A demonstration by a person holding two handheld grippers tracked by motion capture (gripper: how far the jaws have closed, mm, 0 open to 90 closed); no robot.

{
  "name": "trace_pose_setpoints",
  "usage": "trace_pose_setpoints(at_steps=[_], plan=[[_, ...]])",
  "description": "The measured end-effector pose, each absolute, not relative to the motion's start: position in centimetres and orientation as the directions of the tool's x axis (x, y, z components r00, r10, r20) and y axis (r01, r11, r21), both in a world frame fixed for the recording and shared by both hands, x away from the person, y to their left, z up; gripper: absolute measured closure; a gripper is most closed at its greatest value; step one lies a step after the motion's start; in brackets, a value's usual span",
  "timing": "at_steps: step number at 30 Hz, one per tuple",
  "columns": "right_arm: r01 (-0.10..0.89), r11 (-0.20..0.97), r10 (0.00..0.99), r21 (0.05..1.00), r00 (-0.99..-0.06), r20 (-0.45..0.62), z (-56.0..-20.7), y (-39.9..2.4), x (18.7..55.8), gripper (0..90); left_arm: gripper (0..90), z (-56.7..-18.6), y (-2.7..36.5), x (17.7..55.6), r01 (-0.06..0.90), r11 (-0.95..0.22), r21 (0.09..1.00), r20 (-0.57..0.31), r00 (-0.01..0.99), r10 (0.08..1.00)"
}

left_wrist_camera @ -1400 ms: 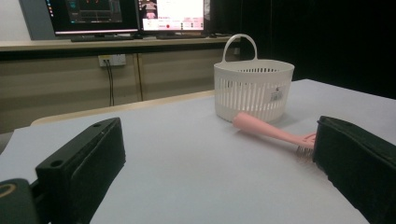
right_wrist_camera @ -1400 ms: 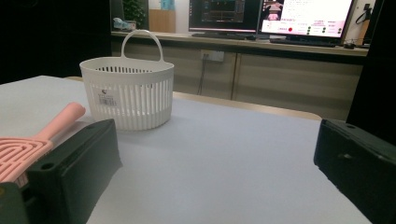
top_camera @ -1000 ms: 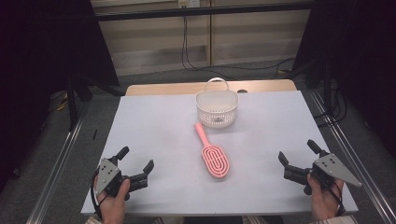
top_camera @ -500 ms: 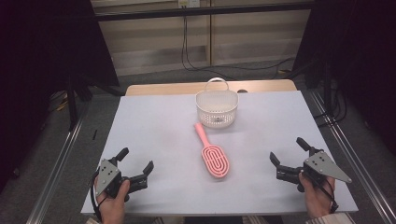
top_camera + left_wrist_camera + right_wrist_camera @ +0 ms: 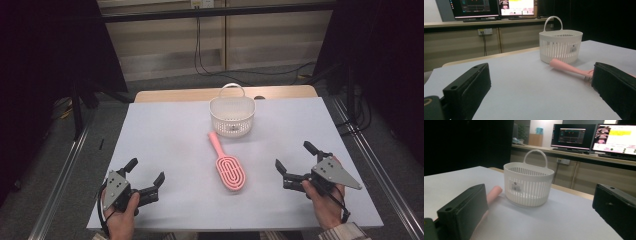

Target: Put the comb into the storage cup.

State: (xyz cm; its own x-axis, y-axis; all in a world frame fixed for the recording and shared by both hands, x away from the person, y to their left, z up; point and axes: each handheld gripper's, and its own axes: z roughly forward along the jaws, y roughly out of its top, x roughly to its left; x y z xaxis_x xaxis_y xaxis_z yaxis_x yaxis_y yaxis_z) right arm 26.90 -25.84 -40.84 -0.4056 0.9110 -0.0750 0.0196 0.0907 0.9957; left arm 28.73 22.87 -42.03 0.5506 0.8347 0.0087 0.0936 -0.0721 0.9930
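Note:
A pink hairbrush (image 5: 227, 164) lies flat mid-table, its handle pointing at a white slatted basket (image 5: 232, 116) with an upright handle. From the left gripper view the brush handle (image 5: 570, 68) runs in front of the basket (image 5: 560, 46); in the right gripper view the handle tip (image 5: 494, 192) peeks past the left jaw beside the basket (image 5: 528, 184). My left gripper (image 5: 145, 176) rests open at the near left corner, nothing between its jaws. Near the right edge my right gripper (image 5: 295, 158) is open and empty, right of the brush head.
The table (image 5: 165, 135) has a pale lavender top with a wooden strip along its far edge. Metal rails run down both sides on the floor. Monitors (image 5: 491, 7) stand on a bench beyond the table.
My right gripper has slid left and slightly forward, closer to the brush head. The left gripper, brush and basket stay put.

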Motion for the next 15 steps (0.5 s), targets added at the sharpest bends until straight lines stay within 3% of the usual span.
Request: trace_pose_setpoints(at_steps=[15], plan=[[0.016,0.092,0.862,0.996,-0.502,-0.071,-40.5,-22.1,29.1,0.0,2.4,-42.1,22.8,28.9,0.091,-0.072,0.993,0.009,0.555,0.832]])
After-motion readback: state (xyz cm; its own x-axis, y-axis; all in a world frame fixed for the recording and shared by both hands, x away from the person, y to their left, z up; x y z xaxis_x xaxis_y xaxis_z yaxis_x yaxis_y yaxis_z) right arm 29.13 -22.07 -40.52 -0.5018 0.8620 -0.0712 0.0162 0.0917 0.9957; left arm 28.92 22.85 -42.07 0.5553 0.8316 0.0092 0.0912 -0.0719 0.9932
